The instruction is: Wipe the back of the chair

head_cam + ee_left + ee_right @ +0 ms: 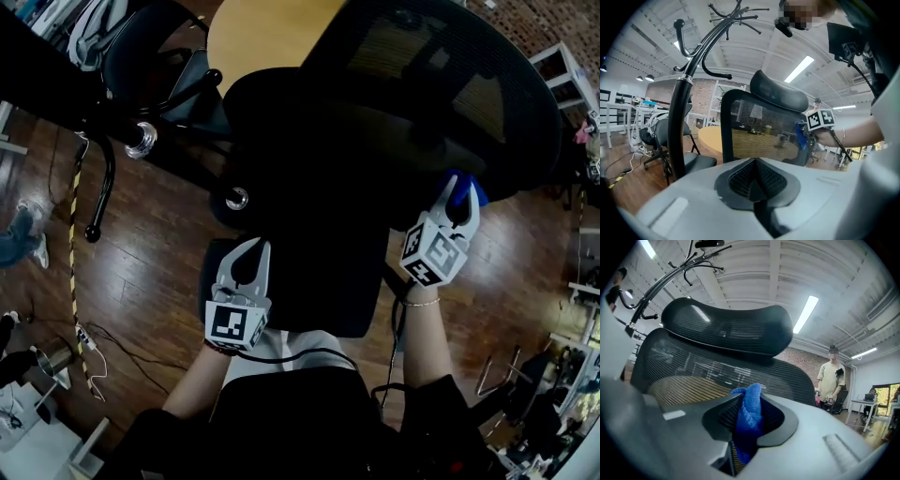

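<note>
Fig. | right gripper [457, 200] pinches blue cloth [749, 416] at the right edge of the mesh chair back [441, 84] | left gripper [249, 251] pressed together, empty, held lower | I judge the cloth soft, light, best held bunched mid-fold; mesh springy, so I press lightly.

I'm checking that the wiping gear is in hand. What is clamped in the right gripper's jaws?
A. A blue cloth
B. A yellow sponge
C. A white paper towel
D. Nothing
A: in the right gripper view, the right gripper has its jaws shut on a blue cloth, with the mesh chair back just ahead of it.
</note>
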Tool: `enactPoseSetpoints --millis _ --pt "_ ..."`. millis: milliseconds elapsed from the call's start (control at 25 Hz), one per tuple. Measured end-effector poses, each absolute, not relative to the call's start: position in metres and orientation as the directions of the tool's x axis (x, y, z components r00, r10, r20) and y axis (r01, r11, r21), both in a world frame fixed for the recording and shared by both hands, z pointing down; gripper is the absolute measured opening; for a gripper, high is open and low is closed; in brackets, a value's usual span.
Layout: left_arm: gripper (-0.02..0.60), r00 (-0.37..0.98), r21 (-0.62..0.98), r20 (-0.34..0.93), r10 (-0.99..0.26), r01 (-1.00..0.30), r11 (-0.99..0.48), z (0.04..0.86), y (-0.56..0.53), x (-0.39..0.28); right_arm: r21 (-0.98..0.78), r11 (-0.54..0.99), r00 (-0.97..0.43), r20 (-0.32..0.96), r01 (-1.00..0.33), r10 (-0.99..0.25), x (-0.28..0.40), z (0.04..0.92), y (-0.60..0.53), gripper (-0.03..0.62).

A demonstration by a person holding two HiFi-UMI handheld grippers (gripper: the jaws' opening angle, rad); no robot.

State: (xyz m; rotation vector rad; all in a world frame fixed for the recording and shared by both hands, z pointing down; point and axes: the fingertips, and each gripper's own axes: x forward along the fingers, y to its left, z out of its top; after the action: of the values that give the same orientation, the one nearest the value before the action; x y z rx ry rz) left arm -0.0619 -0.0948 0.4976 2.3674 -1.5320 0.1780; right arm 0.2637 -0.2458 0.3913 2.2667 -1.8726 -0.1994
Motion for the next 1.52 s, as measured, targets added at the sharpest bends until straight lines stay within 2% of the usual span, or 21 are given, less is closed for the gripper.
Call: enactPoseSetpoints --millis 240,480,600,1240,1360,1520 --pt "0.008 0.417 0.209 0.288 -0.862 -0.906 -0.368 0.501 -0.081 -0.085 0.212 -0.038 0.042 0.015 -0.977 -0.999 0.164 0.391 -0.258 0.067" --pt "0.008 0.400 0.193 0.270 -0.876 -0.914 -0.358 0.497 -0.080 -0.109 0.290 0.214 -0.229 -0.018 -0.933 -0.973 0.036 0.394 -0.262 0.078" --pt "0.008 0.386 0.195 0.267 -0.883 -0.919 -0.342 0.495 -0.078 -0.116 0.307 0.287 -0.310 -0.026 -0.907 -0.951 -0.006 0.395 -0.263 0.083" --pt "0.008 0.281 0.212 0.244 -0.928 -0.949 -0.231 0.481 -0.067 -0.164 0.283 0.436 -0.450 0.018 -0.854 -0.893 -0.107 0.398 -0.263 0.084" --pt "0.008 0.265 0.215 0.243 -0.933 -0.953 -0.214 0.479 -0.064 -0.171 0.218 0.453 -0.463 0.005 -0.865 -0.886 -0.118 0.397 -0.264 0.084" --pt "0.008 0.263 0.199 0.272 -0.926 -0.957 -0.213 0.485 -0.055 -0.171 0.087 0.521 -0.516 0.074 -0.849 -0.853 -0.125 0.403 -0.260 0.084"
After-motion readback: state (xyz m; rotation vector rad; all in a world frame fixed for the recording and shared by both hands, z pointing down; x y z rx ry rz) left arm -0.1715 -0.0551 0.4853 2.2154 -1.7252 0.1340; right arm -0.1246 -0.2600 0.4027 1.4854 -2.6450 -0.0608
